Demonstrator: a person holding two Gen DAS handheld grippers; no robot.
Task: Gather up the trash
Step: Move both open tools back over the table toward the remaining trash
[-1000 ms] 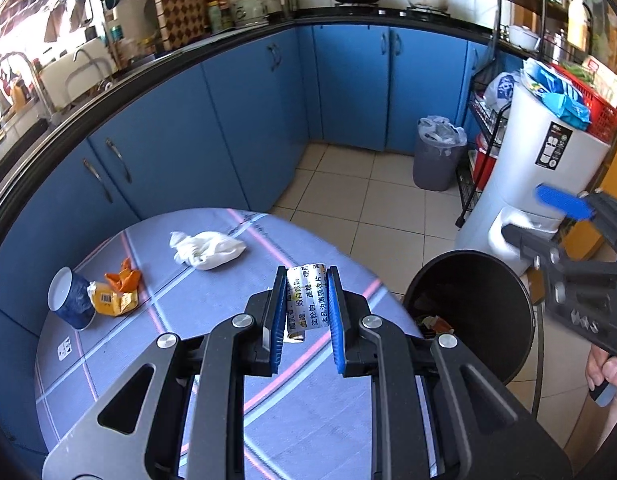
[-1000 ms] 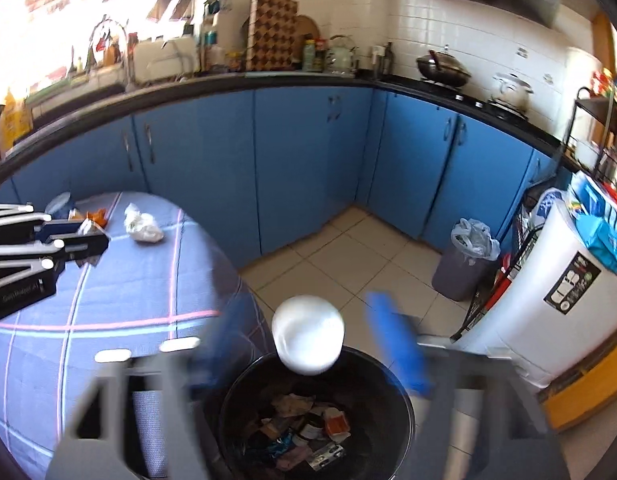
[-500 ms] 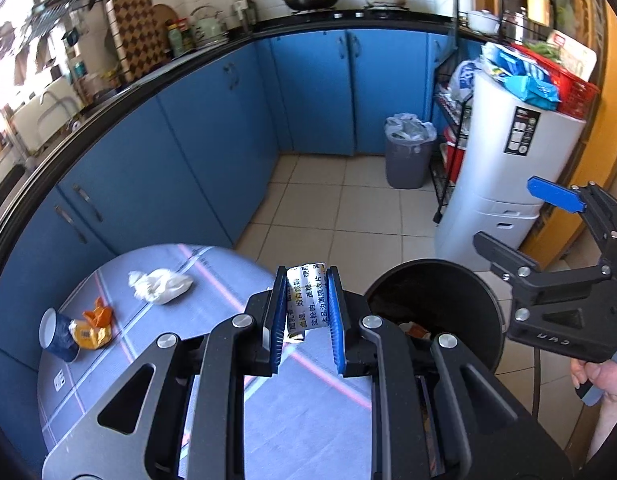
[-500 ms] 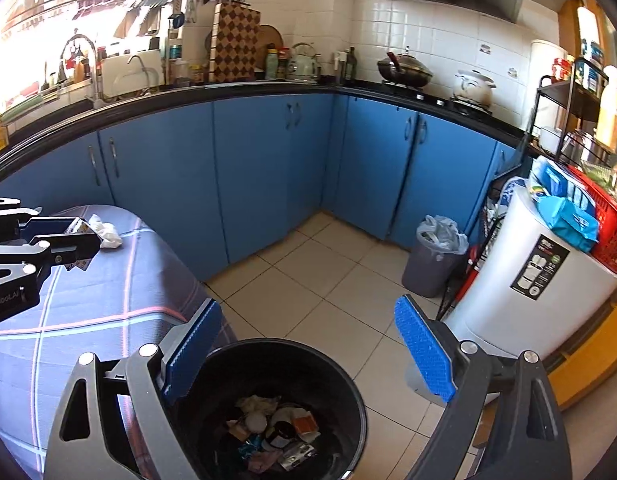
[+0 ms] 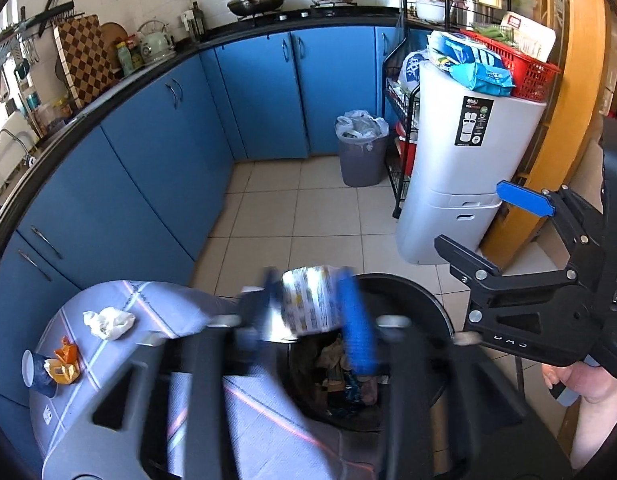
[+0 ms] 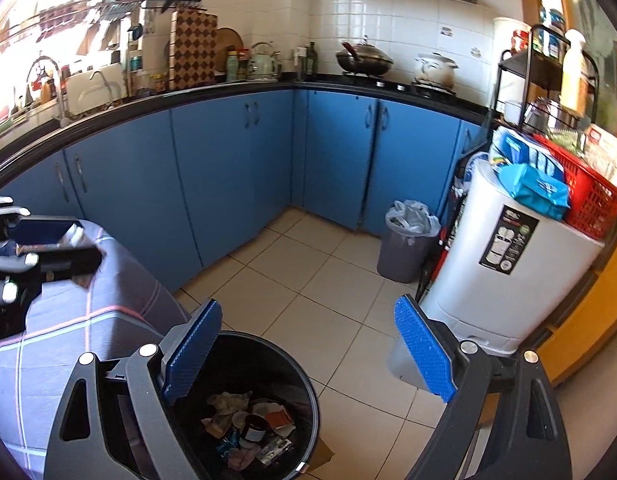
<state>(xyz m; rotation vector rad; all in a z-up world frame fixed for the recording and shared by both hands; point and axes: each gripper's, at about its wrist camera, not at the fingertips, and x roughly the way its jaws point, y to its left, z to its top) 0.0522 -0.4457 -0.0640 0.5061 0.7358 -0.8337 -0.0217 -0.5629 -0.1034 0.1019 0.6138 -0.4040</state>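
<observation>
My left gripper (image 5: 312,312) is blurred and its jaws are opening over the near rim of the black trash bin (image 5: 408,292). A crumpled printed wrapper (image 5: 308,300) sits loose between the spread blue pads. My right gripper (image 6: 308,356) is open and empty, above the far side of the bin (image 6: 296,364), which holds several scraps. It also shows at the right of the left wrist view as the right gripper (image 5: 472,216). On the purple-clothed table (image 5: 148,304) lie a white tissue wad (image 5: 108,322), an orange wrapper (image 5: 64,364) and a blue paper cup (image 5: 36,372).
Blue cabinets (image 5: 168,152) curve along the left and back. A grey bin lined with a plastic bag (image 5: 362,152) stands in the corner, beside a black wire rack (image 5: 392,168) and a tall white unit (image 5: 460,180) topped with packets and a red basket. Tiled floor lies between.
My left gripper swung from over the table to the bin and its jaws spread off the wrapper. A white ball that hung over the bin in front of my right gripper is gone; that gripper shifted right.
</observation>
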